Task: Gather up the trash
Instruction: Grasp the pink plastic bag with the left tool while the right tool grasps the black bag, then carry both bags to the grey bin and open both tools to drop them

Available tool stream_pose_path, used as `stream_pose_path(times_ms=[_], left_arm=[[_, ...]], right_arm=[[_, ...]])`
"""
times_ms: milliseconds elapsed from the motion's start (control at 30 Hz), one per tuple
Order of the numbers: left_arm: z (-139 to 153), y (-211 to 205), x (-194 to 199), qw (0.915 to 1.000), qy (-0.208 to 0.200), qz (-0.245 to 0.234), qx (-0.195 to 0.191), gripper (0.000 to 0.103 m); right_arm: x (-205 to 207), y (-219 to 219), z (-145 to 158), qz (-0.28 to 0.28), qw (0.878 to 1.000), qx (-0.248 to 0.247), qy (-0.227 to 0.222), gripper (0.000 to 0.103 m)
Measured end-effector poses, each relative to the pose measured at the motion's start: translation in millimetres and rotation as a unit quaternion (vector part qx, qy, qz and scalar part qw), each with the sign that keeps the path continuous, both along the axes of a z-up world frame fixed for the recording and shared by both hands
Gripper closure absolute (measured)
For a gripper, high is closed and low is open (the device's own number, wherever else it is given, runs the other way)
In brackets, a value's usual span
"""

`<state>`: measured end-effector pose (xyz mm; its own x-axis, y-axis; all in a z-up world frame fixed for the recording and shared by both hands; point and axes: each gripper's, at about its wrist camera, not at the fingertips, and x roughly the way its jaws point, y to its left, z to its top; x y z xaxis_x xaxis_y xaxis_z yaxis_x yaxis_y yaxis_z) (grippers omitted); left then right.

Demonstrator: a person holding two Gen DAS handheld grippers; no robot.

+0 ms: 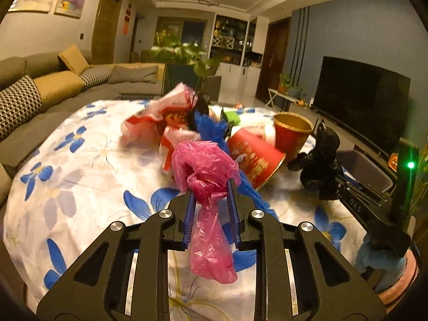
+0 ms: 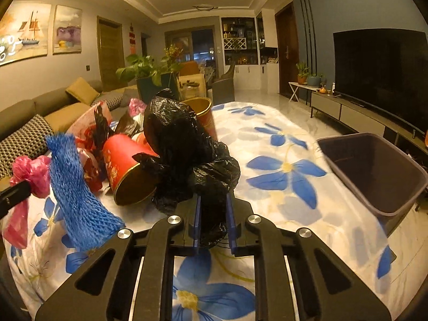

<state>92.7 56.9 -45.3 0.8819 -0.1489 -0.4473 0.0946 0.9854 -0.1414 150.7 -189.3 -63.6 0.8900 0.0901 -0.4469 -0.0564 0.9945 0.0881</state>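
A living room at night, seen from two hand-held tools working over a surface draped in a white cloth printed with blue flowers. The left gripper is clamped on a crumpled pink plastic bag, its blue-padded fingers pressed against the bag's bunched neck while the loose tail hangs down between the black arms. The right gripper is closed on a black plastic bag, which bulges up and forward from between its pads.

The rest of the trash lies heaped near the middle of the surface: a red cup with gold trim lying on its side, a second red cup standing upright behind it, a strip of blue mesh netting and crumpled red-and-white wrappers. In the right wrist view the blue netting lies just beside the tipped cup, and the pink bag shows at the far left edge.

A dark, open bin stands at the right edge of the surface — well apart from the heap. Behind, a grey sofa with yellow and patterned cushions lines the left wall, and a large dark television stands on a low cabinet on the right.
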Motion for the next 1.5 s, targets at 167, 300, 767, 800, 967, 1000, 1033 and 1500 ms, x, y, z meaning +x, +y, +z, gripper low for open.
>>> stream_pose_path(times_ms=[167, 300, 767, 800, 967, 1000, 1033, 1500], left_arm=[[14, 0, -15, 0.9998, -0.017, 0.009, -0.007, 0.081], [21, -4, -21, 0.9996, -0.027, 0.009, -0.004, 0.081], [47, -59, -16, 0.9967, -0.067, -0.045, 0.0, 0.081], [49, -66, -14, 0.9961, -0.07, -0.053, 0.001, 0.081], [56, -104, -4, 0.9923, -0.081, -0.093, 0.008, 0.081], [57, -113, -2, 0.9911, -0.085, -0.102, 0.011, 0.081], [58, -121, 1, 0.9901, -0.088, -0.109, 0.013, 0.081], [68, -231, 35, 0.9701, -0.122, -0.209, -0.009, 0.081]], right_arm=[[-13, -9, 9, -0.003, 1.0, 0.007, -0.014, 0.086], [-23, -15, 15, -0.007, 1.0, 0.011, -0.024, 0.086], [-46, -52, 33, -0.042, 0.997, 0.022, -0.054, 0.086], [-47, -55, 34, -0.045, 0.997, 0.022, -0.056, 0.086], [-54, -73, 42, -0.063, 0.995, 0.019, -0.07, 0.086], [-54, -76, 42, -0.066, 0.995, 0.019, -0.072, 0.086], [-55, -80, 44, -0.071, 0.995, 0.018, -0.075, 0.086], [-58, -153, 63, -0.165, 0.98, -0.004, -0.114, 0.087]])
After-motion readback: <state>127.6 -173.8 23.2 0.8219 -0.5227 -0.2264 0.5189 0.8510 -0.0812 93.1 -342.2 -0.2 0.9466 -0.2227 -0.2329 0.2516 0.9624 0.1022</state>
